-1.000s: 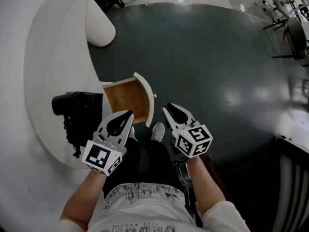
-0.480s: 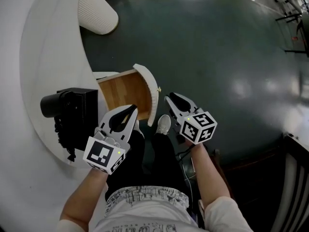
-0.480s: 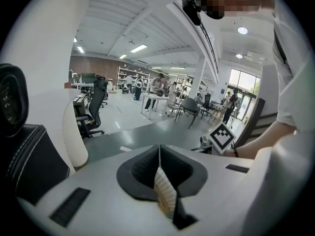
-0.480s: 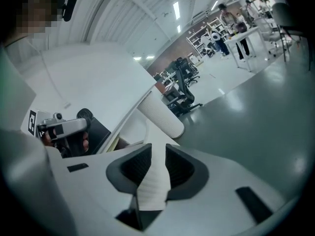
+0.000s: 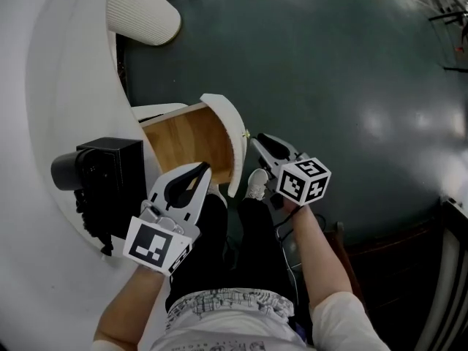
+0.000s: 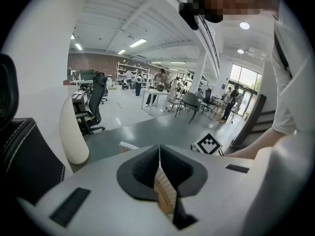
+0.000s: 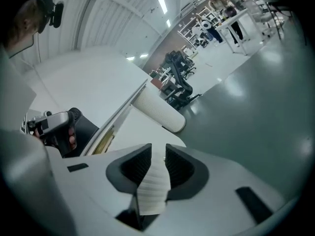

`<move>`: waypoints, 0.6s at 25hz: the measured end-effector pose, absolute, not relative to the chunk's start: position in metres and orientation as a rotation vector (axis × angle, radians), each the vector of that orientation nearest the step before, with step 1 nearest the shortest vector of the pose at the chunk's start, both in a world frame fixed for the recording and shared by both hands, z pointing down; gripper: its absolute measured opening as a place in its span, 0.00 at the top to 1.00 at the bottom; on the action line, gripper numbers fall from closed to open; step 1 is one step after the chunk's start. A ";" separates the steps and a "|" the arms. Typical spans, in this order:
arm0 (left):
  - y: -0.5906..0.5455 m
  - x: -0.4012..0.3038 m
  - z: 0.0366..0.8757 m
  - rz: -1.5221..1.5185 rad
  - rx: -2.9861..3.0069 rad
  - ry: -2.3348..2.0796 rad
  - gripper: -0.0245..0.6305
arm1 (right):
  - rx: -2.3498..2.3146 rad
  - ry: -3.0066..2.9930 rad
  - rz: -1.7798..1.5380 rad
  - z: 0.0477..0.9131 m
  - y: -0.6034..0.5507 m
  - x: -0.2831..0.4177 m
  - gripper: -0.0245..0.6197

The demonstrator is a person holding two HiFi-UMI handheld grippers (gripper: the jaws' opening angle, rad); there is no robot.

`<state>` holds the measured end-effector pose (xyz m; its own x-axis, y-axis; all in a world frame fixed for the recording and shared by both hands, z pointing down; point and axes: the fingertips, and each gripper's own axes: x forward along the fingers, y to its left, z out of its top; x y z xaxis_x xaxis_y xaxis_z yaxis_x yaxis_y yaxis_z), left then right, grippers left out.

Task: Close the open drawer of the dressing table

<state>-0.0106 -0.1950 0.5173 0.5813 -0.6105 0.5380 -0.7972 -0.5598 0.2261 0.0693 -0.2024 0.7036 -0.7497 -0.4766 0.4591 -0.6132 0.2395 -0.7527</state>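
Set against the view of a second ago, we find both grippers lower and closer to the drawer. The right gripper (image 5: 259, 141) has rolled, so its marker cube sits at a new tilt. Its tips are now just beside the small knob (image 5: 246, 132), where earlier they lay well short of it. The open drawer with the pale wooden floor (image 5: 189, 139) and its white ribbed curved front (image 5: 232, 134) stands pulled out as far as before.

In its own view the right gripper's jaws stand apart, having just eased a little wider, and they hold nothing. The ribbed front shows through the gap beyond the tips, and we see no pad pressing on it. From above, this gripper lies at the front's outer face, on the floor side. The left gripper (image 5: 199, 170) has its jaws closed tip to tip on nothing. It hangs over the drawer's near corner, and the front's edge shows past it in its own view.

The drawer juts from a white dressing table with a curved top (image 5: 66, 86), which carries a black boxy camera-like device (image 5: 102, 170). A white ribbed column (image 5: 142, 13) stands at the table's far end, above a glossy dark green floor (image 5: 351, 72). The left gripper view shows a bright open hall with desks, office chairs, shelving, strip lights and people well away.
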 end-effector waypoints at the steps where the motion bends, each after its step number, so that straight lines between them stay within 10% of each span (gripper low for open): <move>1: -0.195 -0.010 0.519 0.562 2.360 -1.124 0.93 | 1.040 -2.359 1.549 0.708 -0.202 0.068 0.81; 15: -0.200 0.003 0.538 0.562 2.338 -1.078 0.93 | 0.938 -2.327 1.715 0.749 -0.206 0.049 0.80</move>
